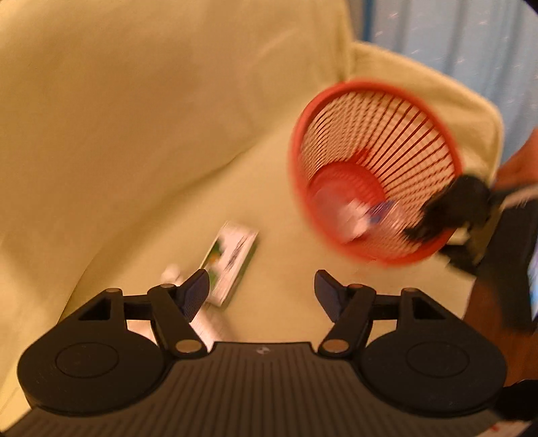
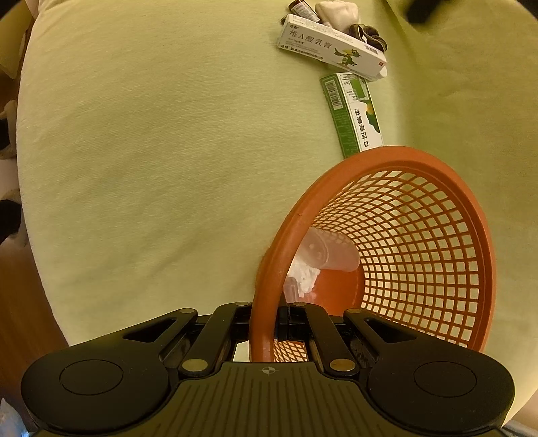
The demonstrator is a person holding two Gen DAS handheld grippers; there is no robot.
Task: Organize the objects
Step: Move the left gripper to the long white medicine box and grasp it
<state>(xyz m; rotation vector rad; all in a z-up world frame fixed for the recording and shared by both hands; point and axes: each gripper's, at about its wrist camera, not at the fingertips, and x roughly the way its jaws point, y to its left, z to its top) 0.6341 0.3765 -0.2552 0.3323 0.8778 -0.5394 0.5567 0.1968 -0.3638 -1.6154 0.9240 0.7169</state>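
- Holding the red mesh basket by its rim is the right gripper: its jaws are clenched on the rim, and the basket is tipped on the pale green sofa cushion.
- Inside the basket lie a clear plastic cup and a wad of white tissue.
- The left gripper is released, with nothing between its fingers; it hangs over the cushion just short of the green-and-white carton.
- The left view is blurred, so the carton's exact edge is probably best confirmed from the right view.
- Recommended procedure: centre the open jaws across the carton's narrow width, lower until both pads flank it, then close.
- Keep the basket steady and its mouth towards the left hand.
- Remaining items: white ointment box, small brown bottle, dark scrunchie-like item, all grouped at the far edge.
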